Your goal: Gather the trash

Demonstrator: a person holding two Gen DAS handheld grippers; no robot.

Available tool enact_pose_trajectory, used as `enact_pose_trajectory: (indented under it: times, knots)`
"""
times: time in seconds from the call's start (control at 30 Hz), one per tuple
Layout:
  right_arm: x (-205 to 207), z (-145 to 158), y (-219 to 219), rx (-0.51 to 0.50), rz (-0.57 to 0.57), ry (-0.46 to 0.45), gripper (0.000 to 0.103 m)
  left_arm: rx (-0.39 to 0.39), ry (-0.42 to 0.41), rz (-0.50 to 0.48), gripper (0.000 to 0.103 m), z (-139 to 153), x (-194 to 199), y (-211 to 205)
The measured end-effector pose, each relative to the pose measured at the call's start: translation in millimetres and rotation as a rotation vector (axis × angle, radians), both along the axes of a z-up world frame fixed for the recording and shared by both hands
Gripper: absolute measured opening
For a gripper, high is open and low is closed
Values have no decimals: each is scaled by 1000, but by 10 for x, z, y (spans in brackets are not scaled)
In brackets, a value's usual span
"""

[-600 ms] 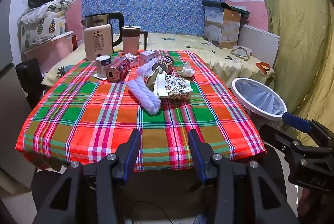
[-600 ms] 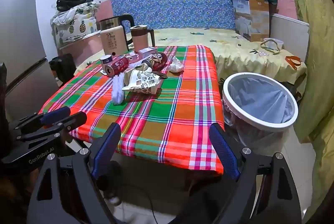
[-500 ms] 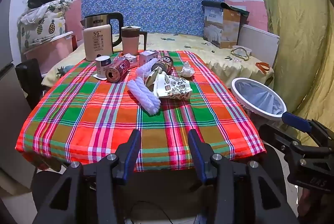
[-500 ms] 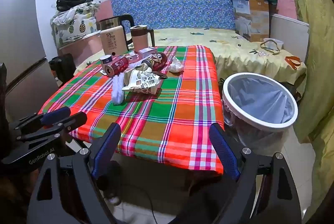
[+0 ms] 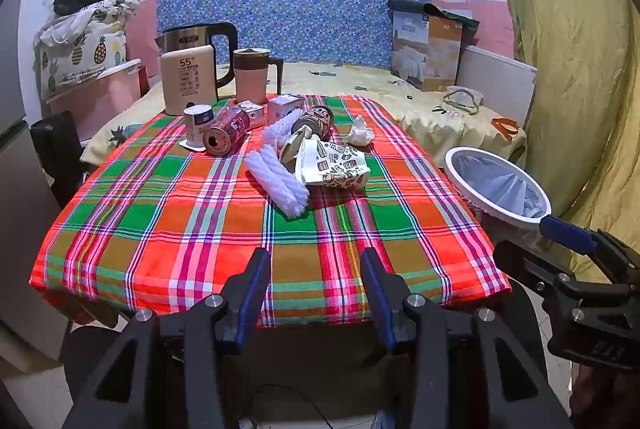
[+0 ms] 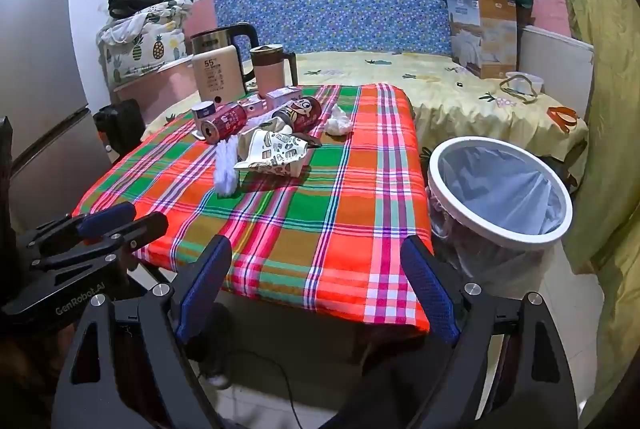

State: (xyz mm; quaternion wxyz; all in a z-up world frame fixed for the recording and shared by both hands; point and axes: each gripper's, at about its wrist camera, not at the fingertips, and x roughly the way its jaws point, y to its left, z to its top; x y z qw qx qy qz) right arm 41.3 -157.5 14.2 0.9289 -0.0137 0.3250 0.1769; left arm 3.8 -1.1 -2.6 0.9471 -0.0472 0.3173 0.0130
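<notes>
both grippers hang off the near edge of the table with the red and green plaid cloth (image 5: pixel 168 213), holding nothing. the left gripper (image 5: pixel 314 261) is partly open, the right gripper (image 6: pixel 316 253) spread wide. the trash sits mid-table: a crumpled printed paper bag (image 5: pixel 334 169), a white twisted rope bundle (image 5: pixel 278 181), a red can on its side (image 5: pixel 226 131). the white-rimmed lined bin (image 6: pixel 500 189) stands just beside the table's right edge.

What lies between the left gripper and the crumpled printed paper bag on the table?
In the left wrist view, only bare plaid tablecloth stretches from the open left gripper to the paper bag; the white rope bundle lies just left of that line.
</notes>
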Motion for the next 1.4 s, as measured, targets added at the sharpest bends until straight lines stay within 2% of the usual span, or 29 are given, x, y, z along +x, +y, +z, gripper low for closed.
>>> enact_pose_trajectory:
  times: [1.4]
  knots:
    - [33, -60, 80, -22, 6, 22, 87, -16, 16, 9, 46, -106, 45, 72]
